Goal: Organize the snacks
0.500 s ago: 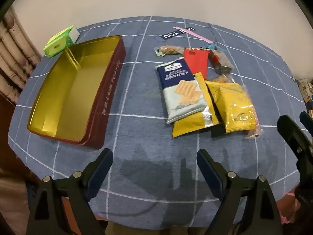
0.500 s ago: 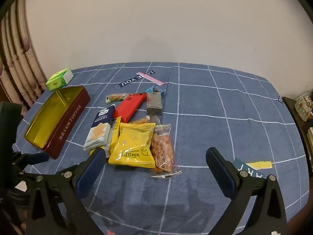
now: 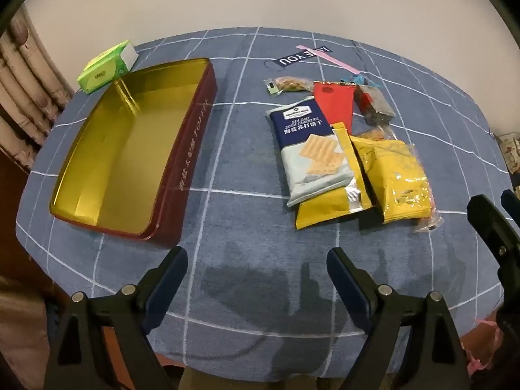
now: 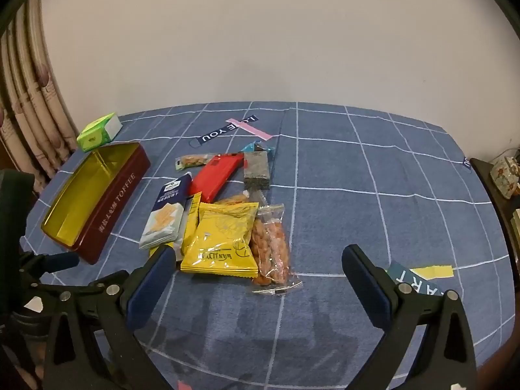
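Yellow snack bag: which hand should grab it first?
Probably the right. The right gripper is open with the yellow snack bag just ahead between its fingers. The left gripper is open too, but faces bare cloth between the tin and the snacks.

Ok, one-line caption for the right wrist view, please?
Open right gripper hovers near the yellow snack bag and peanut bag, empty toffee tin waiting to the left.

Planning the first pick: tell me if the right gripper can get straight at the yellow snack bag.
Probably yes. The right gripper is open and empty, and the yellow snack bag lies on top of the pile just ahead of it, nothing over it. The clear nut bag sits tight against its side, so it may get nudged.
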A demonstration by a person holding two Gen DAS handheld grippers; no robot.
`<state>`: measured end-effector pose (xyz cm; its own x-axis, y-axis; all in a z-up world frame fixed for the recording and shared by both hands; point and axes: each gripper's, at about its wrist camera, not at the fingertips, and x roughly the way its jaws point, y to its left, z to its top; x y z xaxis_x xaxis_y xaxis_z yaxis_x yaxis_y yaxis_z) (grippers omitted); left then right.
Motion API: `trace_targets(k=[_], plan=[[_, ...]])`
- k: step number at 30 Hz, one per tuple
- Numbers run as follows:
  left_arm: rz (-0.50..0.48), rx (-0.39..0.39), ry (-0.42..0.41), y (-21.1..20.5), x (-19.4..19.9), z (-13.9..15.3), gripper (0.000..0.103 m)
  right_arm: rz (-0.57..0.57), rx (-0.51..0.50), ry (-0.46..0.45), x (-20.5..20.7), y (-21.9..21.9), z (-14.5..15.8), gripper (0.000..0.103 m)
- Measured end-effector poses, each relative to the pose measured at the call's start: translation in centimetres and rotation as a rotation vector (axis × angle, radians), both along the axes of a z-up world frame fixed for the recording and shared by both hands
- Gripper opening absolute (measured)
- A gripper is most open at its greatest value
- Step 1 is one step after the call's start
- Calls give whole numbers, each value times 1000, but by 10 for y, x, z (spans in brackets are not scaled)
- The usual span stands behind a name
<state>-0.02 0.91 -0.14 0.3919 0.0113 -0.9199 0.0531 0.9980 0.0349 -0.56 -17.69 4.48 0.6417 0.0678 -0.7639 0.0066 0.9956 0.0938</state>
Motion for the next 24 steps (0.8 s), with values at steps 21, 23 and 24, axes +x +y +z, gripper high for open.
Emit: trace_targets(k=[21,23,24], plan=[[18,11,-49,9,-1,3,89,5,-5,11,0,-1,-4,101],[12,9,-59,8,-1,5,89,4,-5,13,0,-1,-5,101],[7,8,-66,8,-1,5,89,5,-4,13,0,-1,-5,101]])
